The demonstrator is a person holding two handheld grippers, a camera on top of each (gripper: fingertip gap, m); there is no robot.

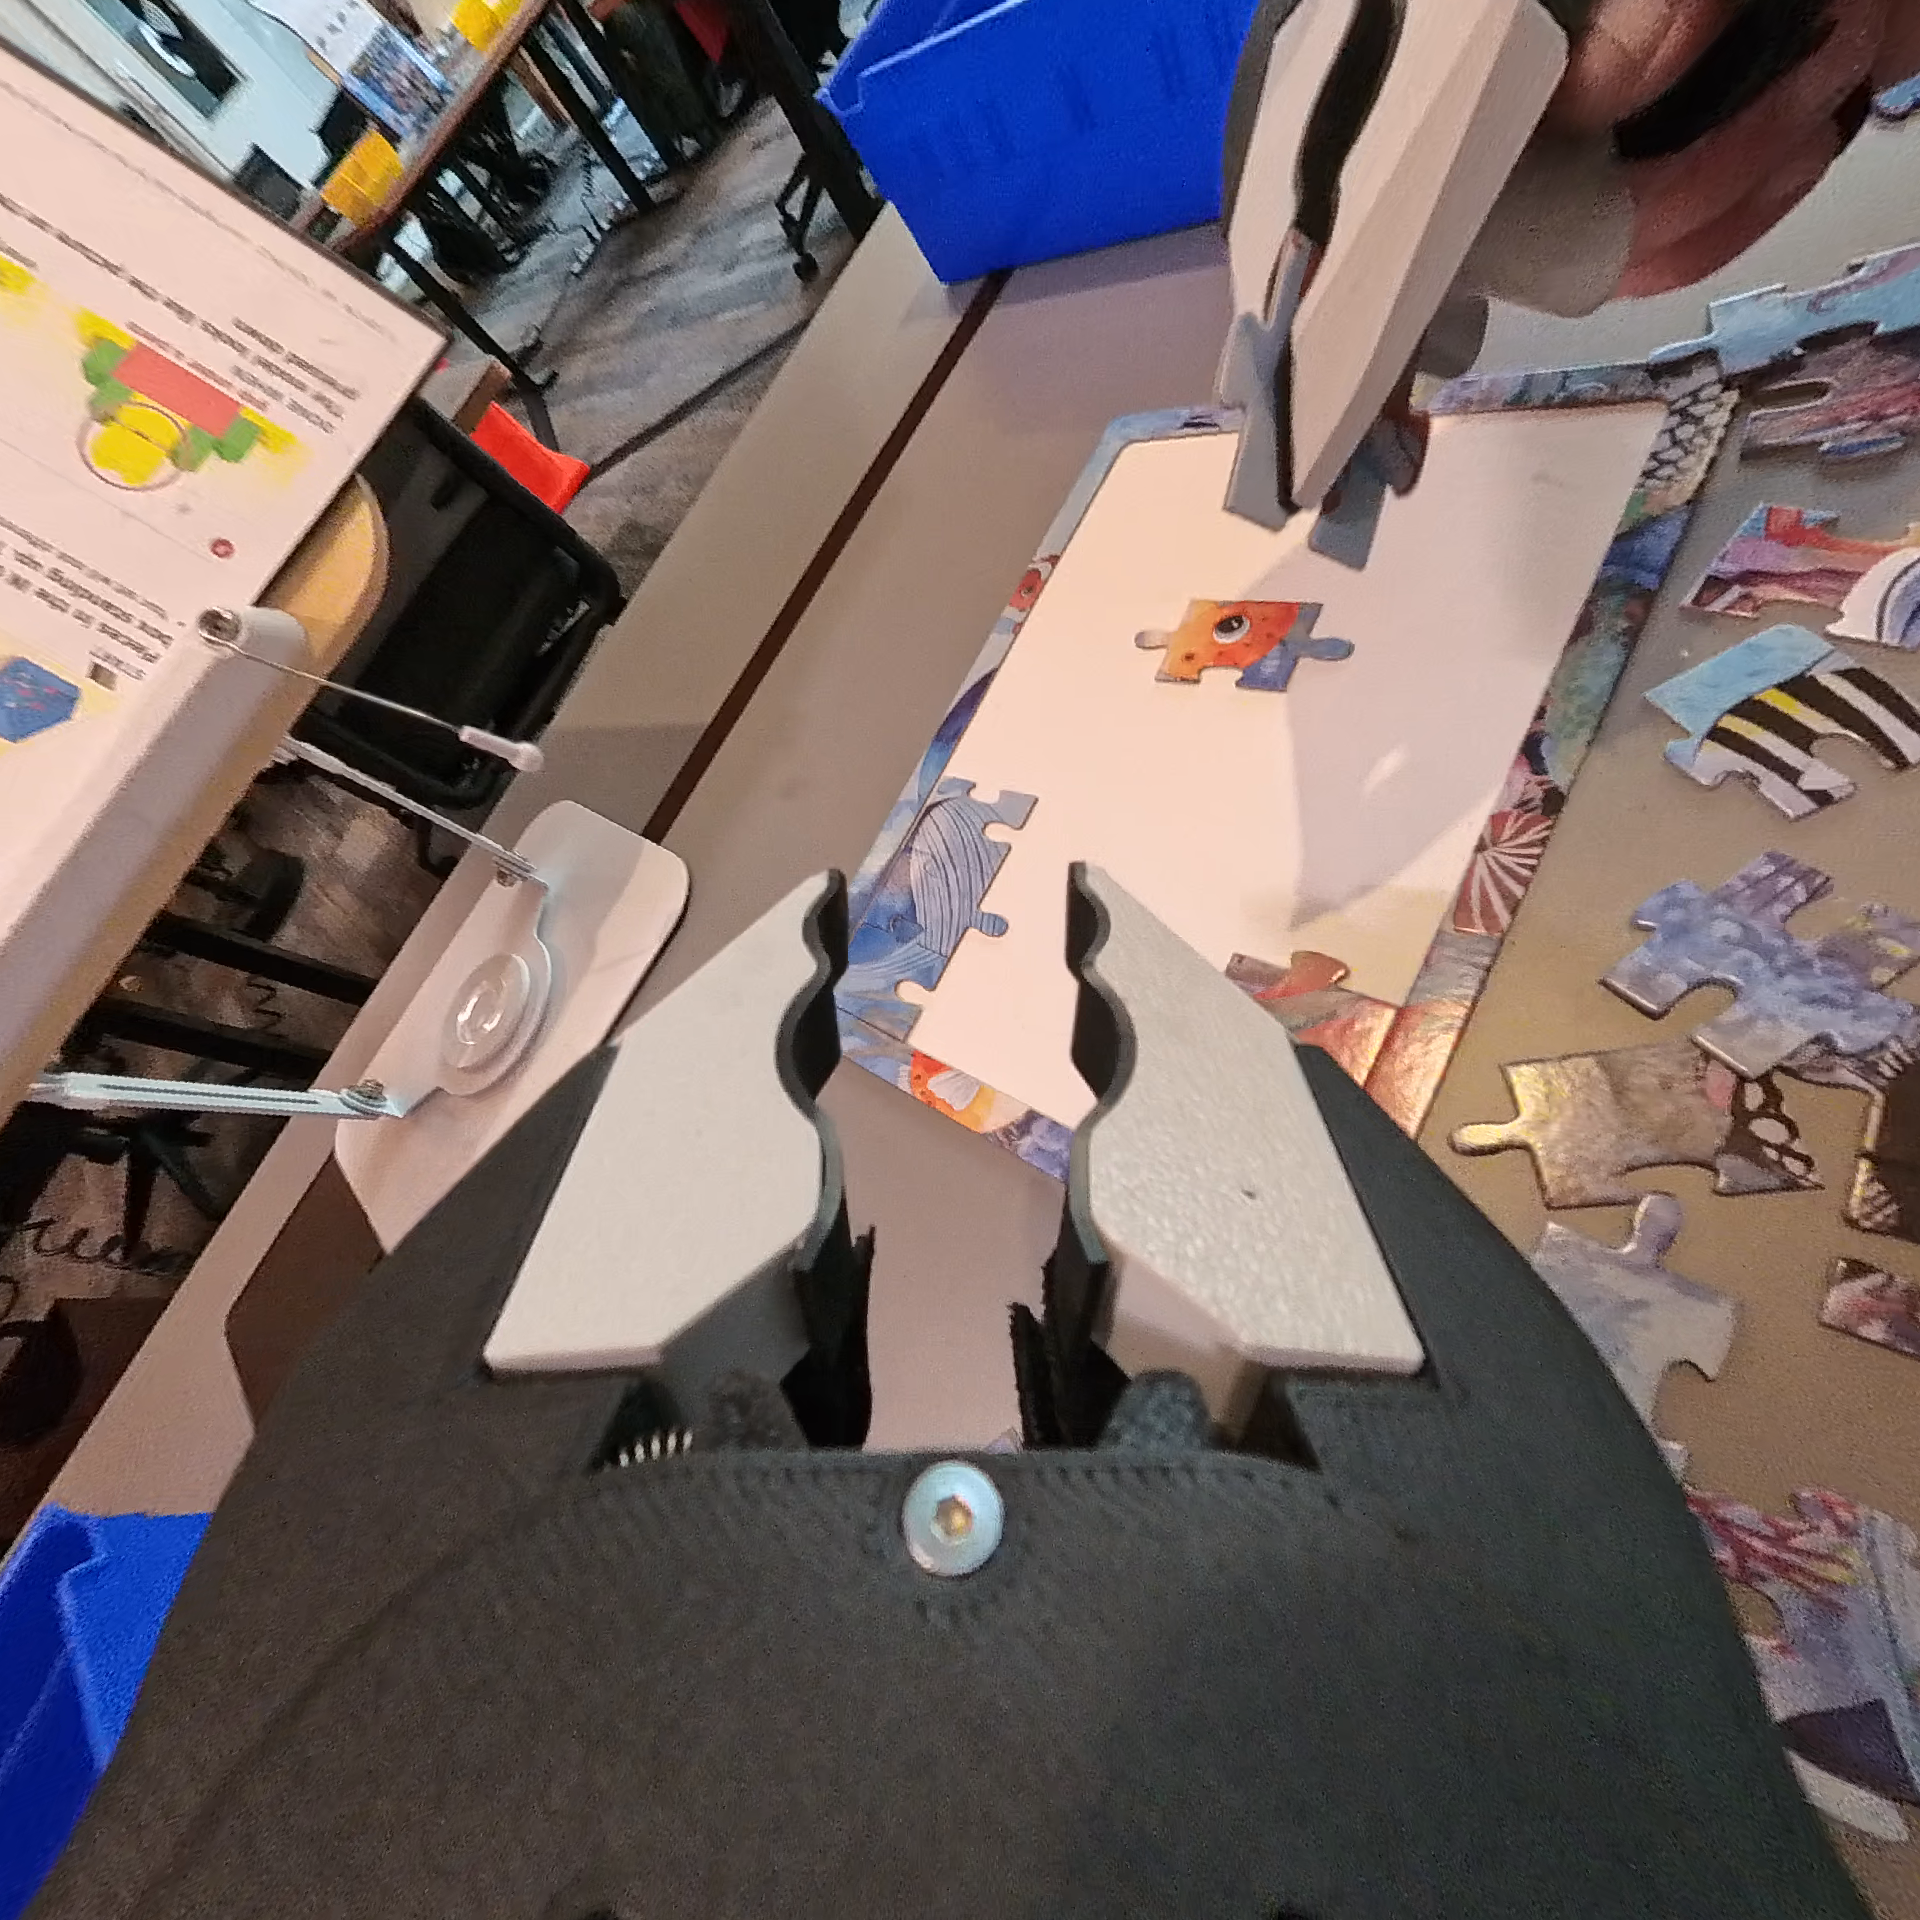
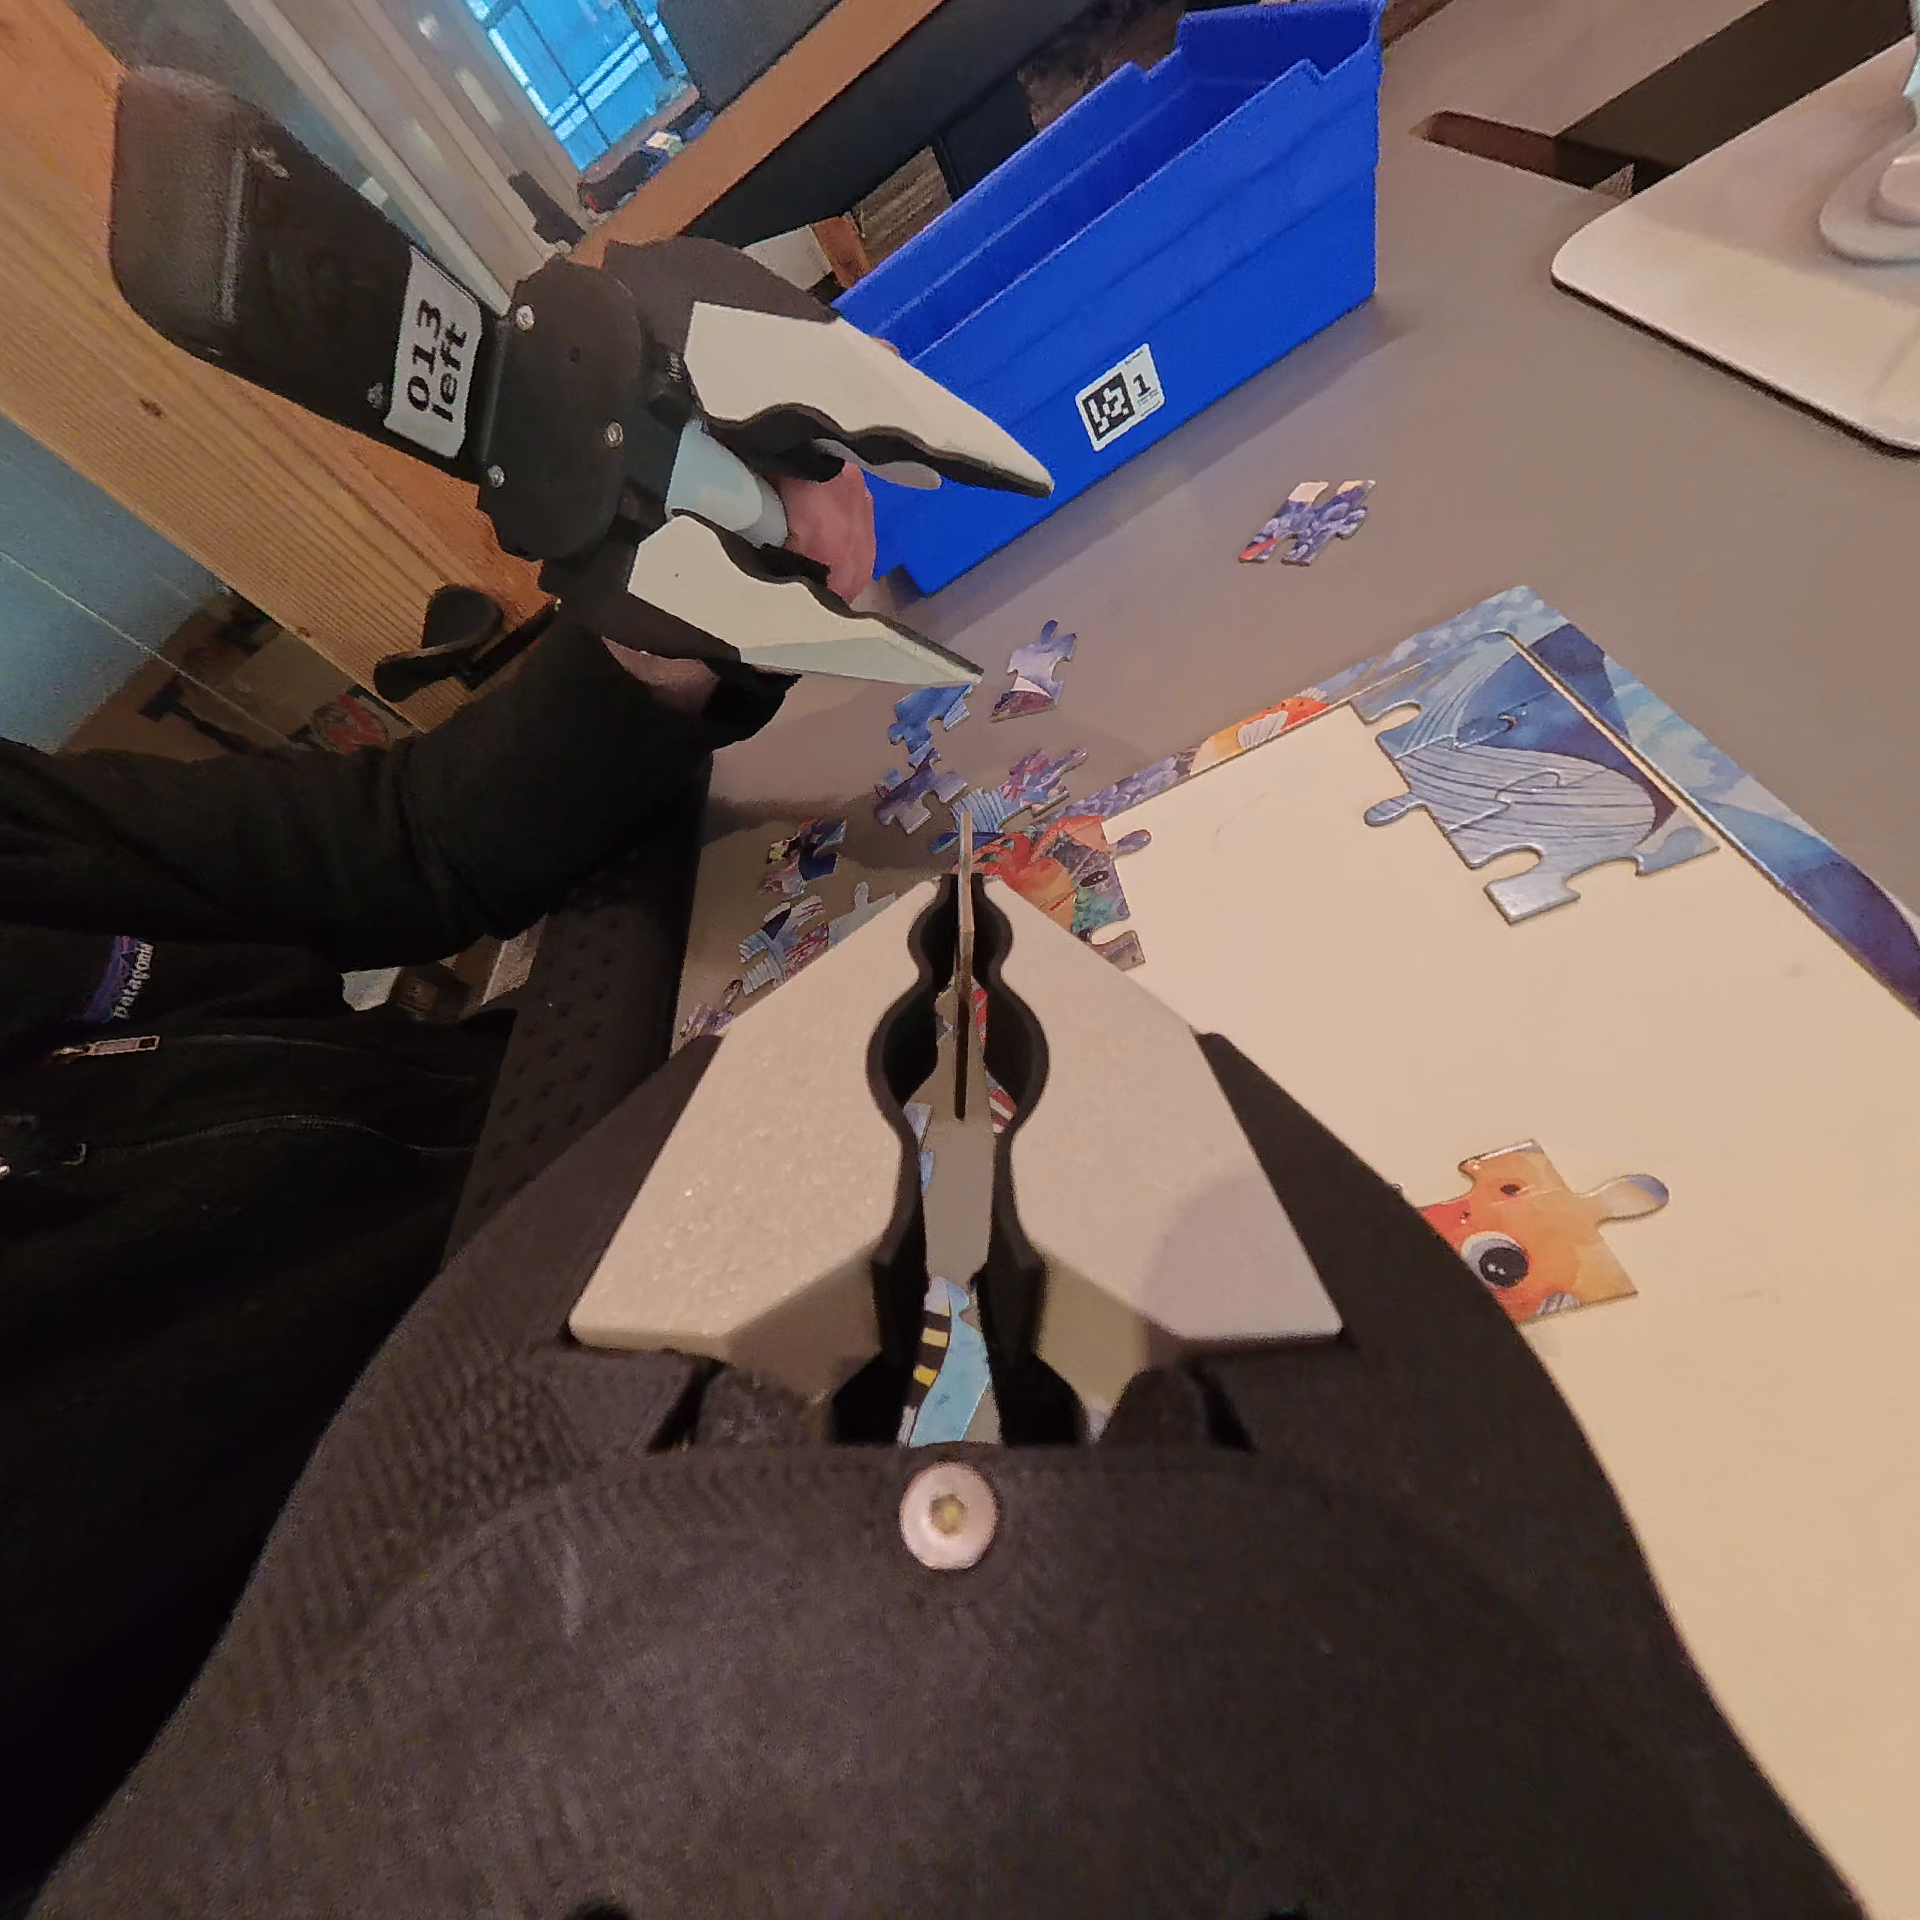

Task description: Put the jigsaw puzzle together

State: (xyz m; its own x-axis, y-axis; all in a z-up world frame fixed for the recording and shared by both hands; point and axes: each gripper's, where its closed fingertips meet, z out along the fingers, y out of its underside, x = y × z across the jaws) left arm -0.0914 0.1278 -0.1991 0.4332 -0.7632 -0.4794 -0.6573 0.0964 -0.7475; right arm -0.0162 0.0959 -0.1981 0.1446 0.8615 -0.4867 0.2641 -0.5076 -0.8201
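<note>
Over the near edge of the puzzle board (image 1: 1195, 852), the left tongs (image 1: 951, 888) hang spread and hold nothing. Farther right an orange fish piece (image 1: 1242, 644) lies on the board's bare middle, and above it the right tongs (image 2: 964, 883) pinch a puzzle piece (image 1: 1262, 416) on edge, with loose pieces (image 1: 1756, 966) scattered on the bench (image 1: 831, 582) beyond.

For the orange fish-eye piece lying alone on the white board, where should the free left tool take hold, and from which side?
The orange fish piece lies flat on the puzzle board, nothing touching it. The open left tool should probably come from above, tips pointing down, closing across the body's two straighter edges rather than its thin tabs.
</note>
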